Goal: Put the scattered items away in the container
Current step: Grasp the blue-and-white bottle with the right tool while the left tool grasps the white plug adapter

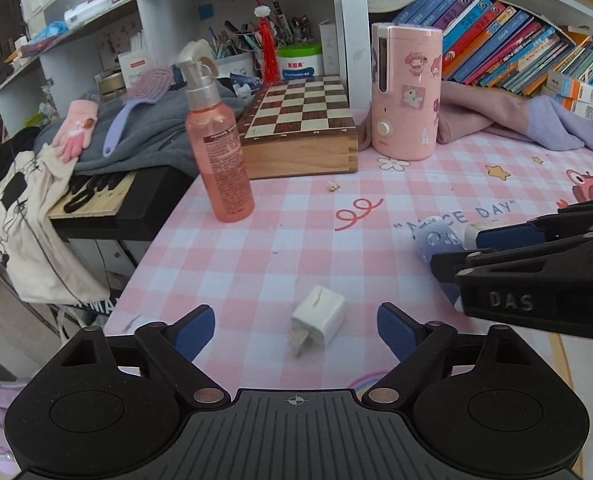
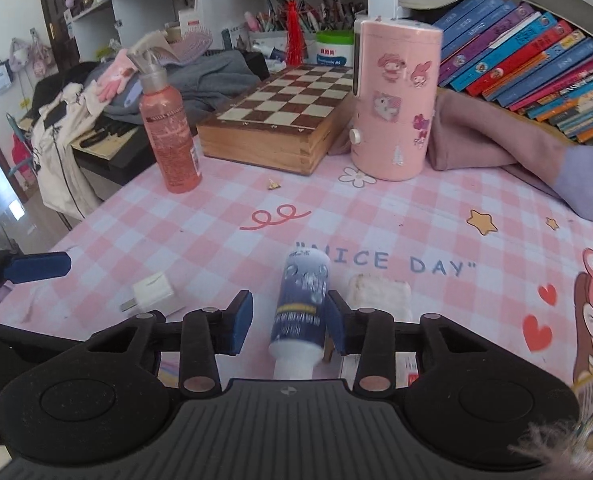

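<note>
Two claws are working: left claw [image 1: 295,326] is spreading apart around the white charger plug [image 1: 317,319]; right claw [image 2: 290,322] is bracketing the blue tube [image 2: 301,308], left pad not touching.

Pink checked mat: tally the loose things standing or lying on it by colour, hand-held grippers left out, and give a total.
Pink: 2, the spray bottle and the sticker-covered canister.
White: 2, the charger plug and the eraser.
Blue: 1, the small tube.
Brown wood: 1, the chess box.
Gold: 1, a tiny trinket.
Total: 7
</note>
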`<action>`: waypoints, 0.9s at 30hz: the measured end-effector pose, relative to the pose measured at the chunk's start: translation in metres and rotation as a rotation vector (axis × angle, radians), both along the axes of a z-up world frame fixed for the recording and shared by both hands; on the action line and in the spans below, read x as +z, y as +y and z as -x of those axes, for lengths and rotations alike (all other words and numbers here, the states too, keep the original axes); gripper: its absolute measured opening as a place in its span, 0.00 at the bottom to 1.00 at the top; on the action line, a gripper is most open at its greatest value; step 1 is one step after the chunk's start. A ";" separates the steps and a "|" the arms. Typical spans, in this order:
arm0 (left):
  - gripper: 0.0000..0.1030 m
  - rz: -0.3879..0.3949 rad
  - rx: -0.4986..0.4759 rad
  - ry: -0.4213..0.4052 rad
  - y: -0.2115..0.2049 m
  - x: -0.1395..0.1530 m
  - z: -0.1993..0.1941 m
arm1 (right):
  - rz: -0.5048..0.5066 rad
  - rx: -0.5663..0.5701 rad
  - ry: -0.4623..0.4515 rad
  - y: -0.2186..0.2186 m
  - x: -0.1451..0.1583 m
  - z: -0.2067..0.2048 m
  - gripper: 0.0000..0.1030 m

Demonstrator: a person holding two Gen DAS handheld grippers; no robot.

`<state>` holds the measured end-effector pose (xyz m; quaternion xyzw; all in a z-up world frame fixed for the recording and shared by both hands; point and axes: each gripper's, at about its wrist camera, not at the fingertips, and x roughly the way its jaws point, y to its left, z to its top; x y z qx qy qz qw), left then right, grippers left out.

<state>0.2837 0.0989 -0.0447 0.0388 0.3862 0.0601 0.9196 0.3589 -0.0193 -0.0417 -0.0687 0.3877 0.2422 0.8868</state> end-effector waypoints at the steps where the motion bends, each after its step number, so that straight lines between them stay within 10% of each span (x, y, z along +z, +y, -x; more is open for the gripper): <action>1: 0.83 0.001 0.000 0.005 0.000 -0.002 -0.004 | 0.008 0.003 0.005 0.002 -0.003 -0.003 0.36; 27: 0.33 0.051 -0.044 0.054 -0.007 -0.023 -0.016 | 0.104 0.078 0.037 0.021 -0.020 -0.019 0.35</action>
